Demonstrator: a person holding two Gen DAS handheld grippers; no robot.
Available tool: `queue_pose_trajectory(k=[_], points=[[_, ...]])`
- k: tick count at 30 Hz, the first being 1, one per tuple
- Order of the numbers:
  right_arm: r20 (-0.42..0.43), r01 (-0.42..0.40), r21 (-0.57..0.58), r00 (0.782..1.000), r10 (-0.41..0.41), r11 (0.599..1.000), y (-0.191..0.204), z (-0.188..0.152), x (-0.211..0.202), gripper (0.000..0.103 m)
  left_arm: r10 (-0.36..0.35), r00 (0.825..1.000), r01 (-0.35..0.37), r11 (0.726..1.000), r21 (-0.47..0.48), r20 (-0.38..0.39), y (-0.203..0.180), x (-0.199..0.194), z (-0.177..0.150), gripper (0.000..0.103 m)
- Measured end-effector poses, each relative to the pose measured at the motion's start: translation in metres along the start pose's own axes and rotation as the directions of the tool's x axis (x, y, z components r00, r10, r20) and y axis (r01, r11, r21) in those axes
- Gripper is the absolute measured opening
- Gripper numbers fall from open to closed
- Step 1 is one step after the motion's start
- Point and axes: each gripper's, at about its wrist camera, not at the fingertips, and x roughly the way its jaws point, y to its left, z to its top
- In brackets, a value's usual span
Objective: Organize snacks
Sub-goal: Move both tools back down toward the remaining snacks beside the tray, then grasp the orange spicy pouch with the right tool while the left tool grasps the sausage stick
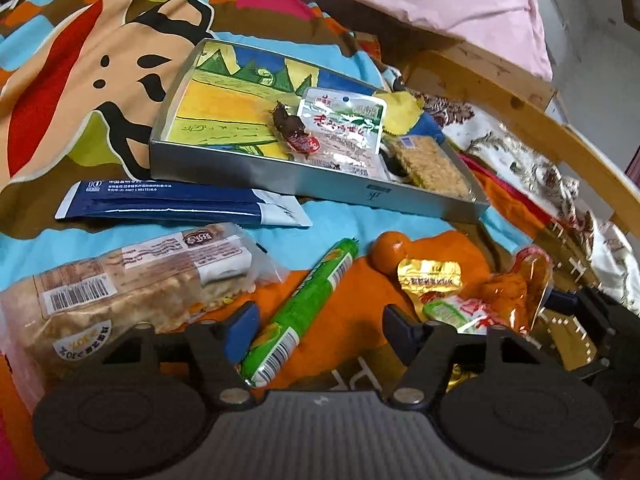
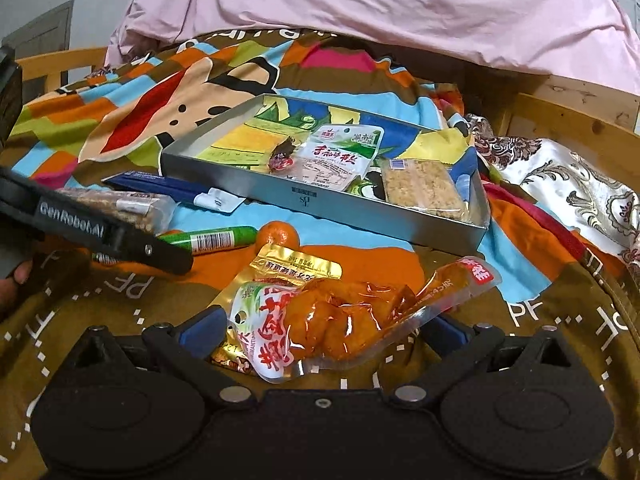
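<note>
A green sausage stick [image 1: 296, 312] lies slanted on the bedspread between the fingers of my left gripper [image 1: 320, 328]. Its left pad is close beside the stick and the right pad stands well clear, so it is open. From the right wrist, the same stick [image 2: 212, 240] shows behind the left gripper's black finger [image 2: 160, 252]. My right gripper [image 2: 324, 328] stands wide around an orange snack packet [image 2: 352, 312]; whether its pads touch it is unclear. The silver tray [image 1: 320, 182] holds a dark sweet [image 1: 292, 128], a white-green packet [image 1: 344, 124] and a grain bar [image 1: 432, 168].
Loose on the colourful bedspread lie a bread package [image 1: 120, 280], a blue packet [image 1: 168, 204], a mandarin [image 1: 386, 254] and a gold packet [image 1: 432, 276]. A pink quilt [image 2: 380, 12] is heaped behind the tray. A wooden bed rail [image 1: 520, 104] and patterned cloth [image 2: 580, 188] lie to the right.
</note>
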Motion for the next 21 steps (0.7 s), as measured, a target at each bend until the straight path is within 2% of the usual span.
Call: queue_pose_trajectory(k=[3,8,11,15,21], points=[[0.002,-0.009,0.010,1.000,0.009,1.000,0.000,0.001,-0.002,0.102,0.001,0.999,0.001,0.999,0.051,-0.051,-0.010,0.000,0.004,0.071],[0.023,-0.016,0.051,1.000,0.015,0.999,-0.007,0.005,-0.008,0.102,-0.121,0.987,0.122,0.992,0.004,-0.108,-0.017,-0.005,0.011,0.071],[0.027,-0.025,0.106,0.999,0.023,0.994,-0.014,0.007,-0.009,0.102,-0.143,0.985,0.142,0.990,-0.020,-0.100,-0.014,-0.004,0.011,0.071],[0.011,-0.026,0.144,1.000,0.024,0.989,-0.018,0.005,-0.005,0.102,-0.094,0.992,0.094,0.996,-0.006,-0.081,-0.011,0.004,0.008,0.071],[0.009,-0.044,0.104,0.999,0.043,0.994,-0.007,0.005,0.001,0.102,-0.051,0.997,0.052,0.999,0.009,-0.063,-0.010,0.011,0.007,0.068]])
